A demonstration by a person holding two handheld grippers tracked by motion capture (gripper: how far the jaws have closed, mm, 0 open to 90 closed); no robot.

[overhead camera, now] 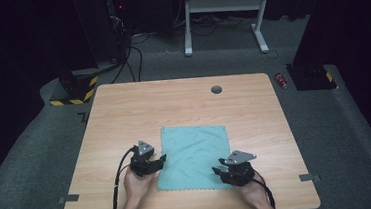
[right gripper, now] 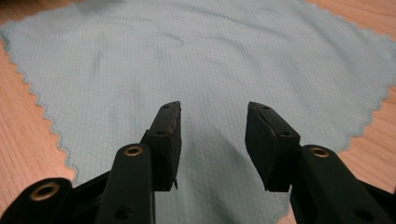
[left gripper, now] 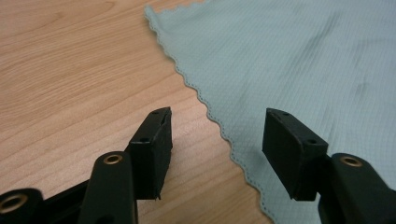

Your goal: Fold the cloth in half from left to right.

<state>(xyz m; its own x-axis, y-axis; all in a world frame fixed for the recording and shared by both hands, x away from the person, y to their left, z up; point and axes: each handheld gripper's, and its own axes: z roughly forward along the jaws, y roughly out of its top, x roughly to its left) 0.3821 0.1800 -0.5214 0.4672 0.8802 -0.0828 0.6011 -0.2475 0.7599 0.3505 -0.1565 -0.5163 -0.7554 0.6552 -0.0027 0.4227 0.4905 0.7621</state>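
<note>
I see one teal cloth (overhead camera: 193, 156) lying flat on the near half of the wooden table (overhead camera: 123, 109), left gripper (overhead camera: 153, 163) at its left edge and right gripper (overhead camera: 224, 170) over its near right corner, both with jaws spread and nothing pinched; the left jaws straddle the scalloped hem. One grey grommet (overhead camera: 216, 89) sits well beyond the cloth near the far edge, and two tape strips (overhead camera: 68, 198) mark the near corners. On the floor: one hazard-striped base (overhead camera: 74, 90), one white frame (overhead camera: 226, 11), one red object (overhead camera: 281, 80); nothing blocks either gripper.
</note>
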